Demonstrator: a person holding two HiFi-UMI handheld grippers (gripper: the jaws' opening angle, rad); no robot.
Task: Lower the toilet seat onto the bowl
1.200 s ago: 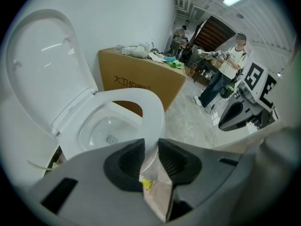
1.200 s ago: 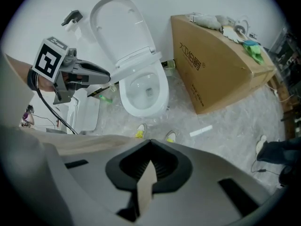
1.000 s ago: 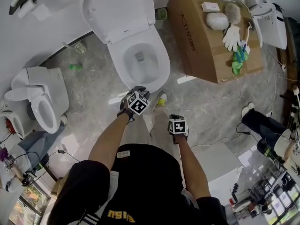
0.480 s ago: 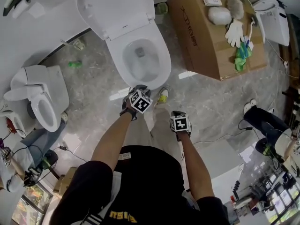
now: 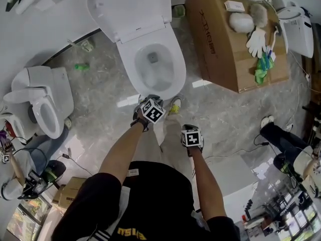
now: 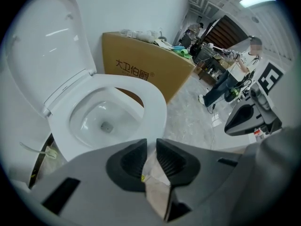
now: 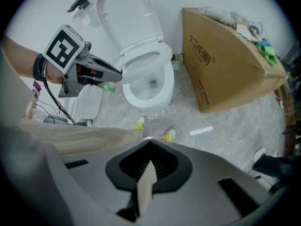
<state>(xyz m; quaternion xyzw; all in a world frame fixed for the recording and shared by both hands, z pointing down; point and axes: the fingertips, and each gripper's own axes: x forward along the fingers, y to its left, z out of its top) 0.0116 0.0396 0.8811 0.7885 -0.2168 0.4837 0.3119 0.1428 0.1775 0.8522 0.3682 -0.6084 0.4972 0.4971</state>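
nothing was done yet: the seat [image 5: 131, 6] stood upright behind the bowl [image 5: 176, 79], untouched. my left gripper [image 6: 151, 144] hovered near the front rim, jaws closing on nothing. my right gripper [image 7: 150, 144] hung farther off, jaws together, empty. all the lowering remained.

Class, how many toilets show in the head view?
3: open toilet centre top; smaller toilet far left; third toilet top right, beyond the cardboard box. Others may be hidden.

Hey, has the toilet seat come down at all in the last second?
No. The toilet seat still stands raised behind the back edge of the bowl, as before, and it hasn't tipped toward the bowl.
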